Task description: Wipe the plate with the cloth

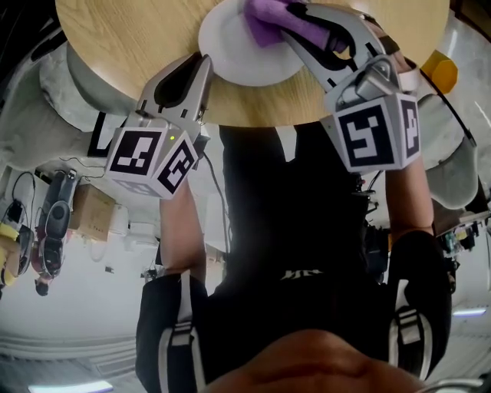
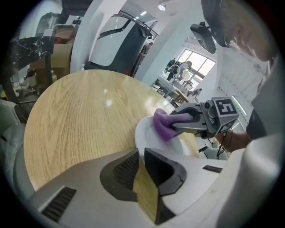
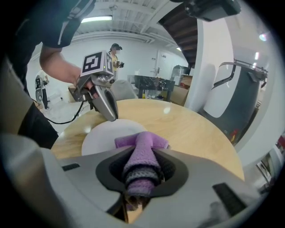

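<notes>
The right tool (image 1: 295,27) pinches the cloth (image 1: 265,19) and presses it onto the plate (image 1: 238,57) at the desk's (image 1: 123,46) near edge. The left tool (image 1: 201,67) grips the plate's rim. Wiping looks under way, with the near half seemingly left.

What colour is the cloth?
Purple, with a grey stripe. The cloth shows best in the right gripper view.

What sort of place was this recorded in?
Probably a lab or workshop hall, not a home: long white ceiling strip light, brown cardboard box beside a dark cluttered bench, another person standing behind.
</notes>
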`<state>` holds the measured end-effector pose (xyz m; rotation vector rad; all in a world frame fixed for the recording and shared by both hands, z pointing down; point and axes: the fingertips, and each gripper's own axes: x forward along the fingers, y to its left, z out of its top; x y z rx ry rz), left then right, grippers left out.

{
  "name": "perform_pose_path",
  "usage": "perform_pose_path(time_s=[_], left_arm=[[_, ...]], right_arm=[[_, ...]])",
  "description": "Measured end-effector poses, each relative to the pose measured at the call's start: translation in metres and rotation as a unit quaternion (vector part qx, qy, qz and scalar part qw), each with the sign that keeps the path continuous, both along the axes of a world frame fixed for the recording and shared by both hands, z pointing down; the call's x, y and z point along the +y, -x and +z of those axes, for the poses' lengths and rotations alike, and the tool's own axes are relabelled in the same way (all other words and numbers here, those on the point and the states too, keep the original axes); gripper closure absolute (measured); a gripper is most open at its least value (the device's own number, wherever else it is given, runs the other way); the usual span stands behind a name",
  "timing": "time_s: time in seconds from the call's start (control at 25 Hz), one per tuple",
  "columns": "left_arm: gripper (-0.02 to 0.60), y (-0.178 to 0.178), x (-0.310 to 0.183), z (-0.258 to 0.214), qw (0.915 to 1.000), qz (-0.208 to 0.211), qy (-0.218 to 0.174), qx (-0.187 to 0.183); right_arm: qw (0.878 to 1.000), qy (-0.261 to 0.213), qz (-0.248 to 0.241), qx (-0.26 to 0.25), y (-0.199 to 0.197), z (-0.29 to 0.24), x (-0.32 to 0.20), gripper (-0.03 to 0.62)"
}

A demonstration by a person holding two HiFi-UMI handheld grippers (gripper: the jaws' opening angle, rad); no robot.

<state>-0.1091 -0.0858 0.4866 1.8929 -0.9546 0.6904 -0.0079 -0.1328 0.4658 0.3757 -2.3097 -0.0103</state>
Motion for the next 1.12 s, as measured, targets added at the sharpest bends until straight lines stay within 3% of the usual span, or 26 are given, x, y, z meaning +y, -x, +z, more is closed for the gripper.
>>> perform_pose_path(time_s=[0.32, 0.48, 0.6, 0.8, 1.12], left_arm=[[0.529, -0.002, 0.001, 0.002, 1.0000, 0.007, -0.001, -0.001], [0.533, -0.003, 0.000, 0.000, 1.0000, 0.006, -0.002, -0.001], [0.537, -0.003, -0.001, -0.001, 1.0000, 0.007, -0.004, -0.004], [0.540, -0.003, -0.001, -0.005, 0.9999, 0.010, -0.007, -0.011], [0.545, -0.001, -0.001, -0.005, 0.9996, 0.017, -0.014, -0.019]], right_arm=[[0.999, -0.004, 0.031, 0.009, -0.019, -0.007, 0.002, 0.500], [0.998, 0.004, 0.033, -0.047, 0.016, -0.026, 0.007, 0.500], [0.998, 0.018, 0.003, -0.065, 0.051, -0.022, 0.015, 0.500], [0.998, 0.014, -0.040, -0.042, 0.070, -0.009, 0.025, 0.500], [0.999, 0.010, -0.034, -0.004, 0.036, -0.002, 0.030, 0.500]])
